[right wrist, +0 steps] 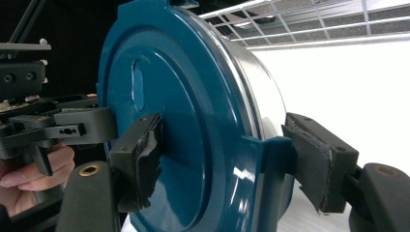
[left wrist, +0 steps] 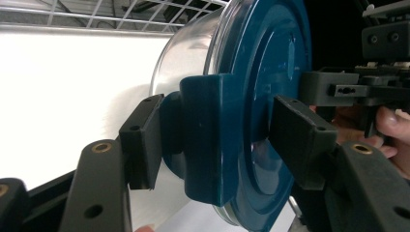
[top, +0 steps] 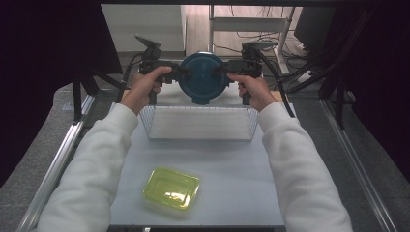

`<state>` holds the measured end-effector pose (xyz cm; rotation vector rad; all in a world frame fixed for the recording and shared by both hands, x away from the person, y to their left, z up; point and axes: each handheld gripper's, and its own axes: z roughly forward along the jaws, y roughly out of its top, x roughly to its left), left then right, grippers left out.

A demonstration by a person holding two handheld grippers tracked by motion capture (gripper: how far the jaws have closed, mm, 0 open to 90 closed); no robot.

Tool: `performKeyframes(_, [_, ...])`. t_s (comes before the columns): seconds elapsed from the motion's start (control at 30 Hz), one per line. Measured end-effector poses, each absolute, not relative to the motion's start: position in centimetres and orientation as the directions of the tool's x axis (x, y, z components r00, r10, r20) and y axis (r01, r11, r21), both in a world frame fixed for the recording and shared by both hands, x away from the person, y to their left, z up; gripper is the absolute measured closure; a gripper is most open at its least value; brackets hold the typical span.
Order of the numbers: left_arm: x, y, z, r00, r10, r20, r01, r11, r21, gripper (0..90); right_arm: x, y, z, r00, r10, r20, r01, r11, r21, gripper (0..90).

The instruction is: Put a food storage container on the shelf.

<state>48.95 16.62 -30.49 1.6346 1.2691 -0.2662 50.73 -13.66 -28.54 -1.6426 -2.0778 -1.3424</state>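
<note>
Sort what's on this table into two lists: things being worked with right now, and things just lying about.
In use:
- round steel container with the blue lid, held at opposite sides
- left gripper, clamped on a lid clip
- right gripper, clamped on the opposite clip

Lying about:
- wire basket, just below the container, possibly next in line
- yellow-green plastic box, near the table's front edge

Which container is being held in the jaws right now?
The round steel container with the blue lid, clamped by both grippers above the wire basket. The yellow-green box lies untouched, nearest the person.
</note>
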Motion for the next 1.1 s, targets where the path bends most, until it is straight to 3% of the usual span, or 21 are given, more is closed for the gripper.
performKeyframes(0.7, [51.9, 17.1, -33.2, 0.312, 0.525, -0.792, 0.878, 0.159, 0.451, 35.6, 53.2, -14.0, -30.5, -0.294, 0.674, 0.678, 0.881, -0.084, 0.465, 31.1])
performKeyframes(0.93, [51.6, 17.0, -33.4, 0.341, 0.528, -0.777, 0.858, 0.163, 0.487, 34.1, 53.2, -14.0, -30.7, -0.297, 0.672, 0.678, 0.873, -0.096, 0.478, 30.5])
performKeyframes(1.03, [50.8, 16.7, -33.0, 0.385, 0.602, -0.699, 0.792, 0.173, 0.586, 27.9, 52.8, -13.6, -30.6, -0.307, 0.679, 0.666, 0.858, -0.104, 0.502, 22.1])
performKeyframes(1.1, [50.4, 16.7, -32.8, 0.4, 0.601, -0.692, 0.773, 0.184, 0.607, 24.3, 52.6, -13.5, -30.5, -0.309, 0.68, 0.665, 0.849, -0.118, 0.516, 19.0])
